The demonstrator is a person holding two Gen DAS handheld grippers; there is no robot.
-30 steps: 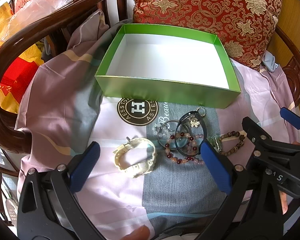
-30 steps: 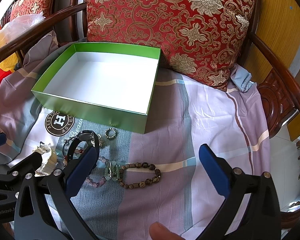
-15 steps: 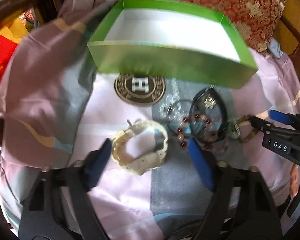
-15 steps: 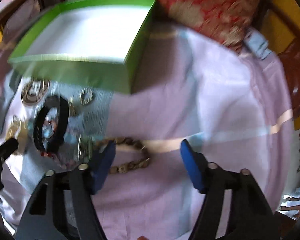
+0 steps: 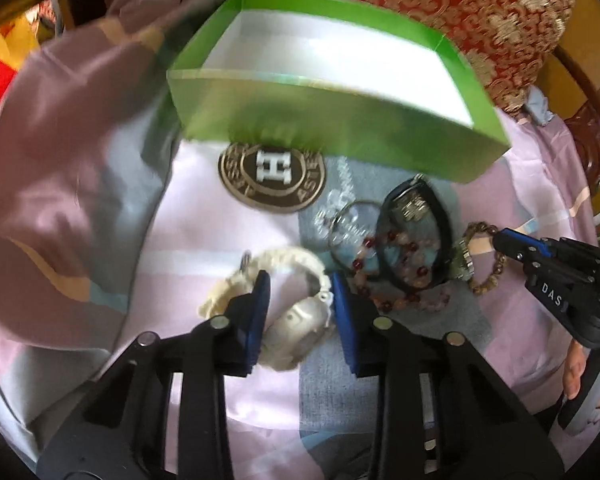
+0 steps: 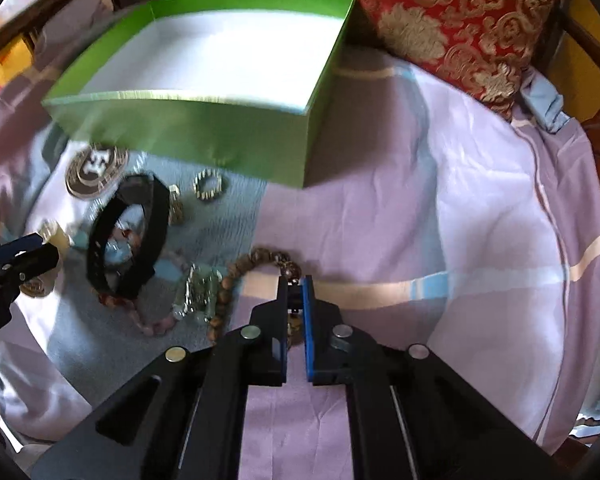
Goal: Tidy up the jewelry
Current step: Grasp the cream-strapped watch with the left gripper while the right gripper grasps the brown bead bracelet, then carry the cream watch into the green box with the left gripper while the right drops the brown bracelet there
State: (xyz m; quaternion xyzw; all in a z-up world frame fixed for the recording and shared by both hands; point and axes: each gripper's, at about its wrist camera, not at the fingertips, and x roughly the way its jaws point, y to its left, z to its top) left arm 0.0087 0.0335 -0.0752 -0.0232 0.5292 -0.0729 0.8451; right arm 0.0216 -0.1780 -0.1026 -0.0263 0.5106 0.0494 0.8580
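Spread over the seat of a dark wooden chair [image 6: 596,64], a lilac and grey patterned cloth [image 6: 460,200] carries all the jewellery, with a red and gold brocade cushion [image 6: 460,12] leaning at the back. We hold the left tongs [image 5: 300,292] over the cream-white plastic wristwatch [image 5: 296,320]; their jaws have just been closing, and the blue pads now sit on either side of the watch case, touching it as far as we can see, so we read them as gripping the watch. Ahead of these tongs stands the open green cardboard box with a white inside [image 5: 340,128], and between box and watch lies a round dark medallion with a white H [image 5: 272,172]. To the right of the left tongs sits a heap: a black band bracelet [image 5: 444,216], a string of pink and dark red beads [image 5: 396,248] and a thin metal ring [image 5: 356,216].

Our right tongs [image 6: 296,284] have also just been closing and now stand nearly together, pinching the brown wooden bead bracelet [image 6: 228,284] at its right-hand end. Its loop runs off to the left of these tongs, just beside a small silvery piece [image 6: 198,292]. Farther ahead and left, near the box wall, lies a small beaded metal ring [image 6: 208,185]
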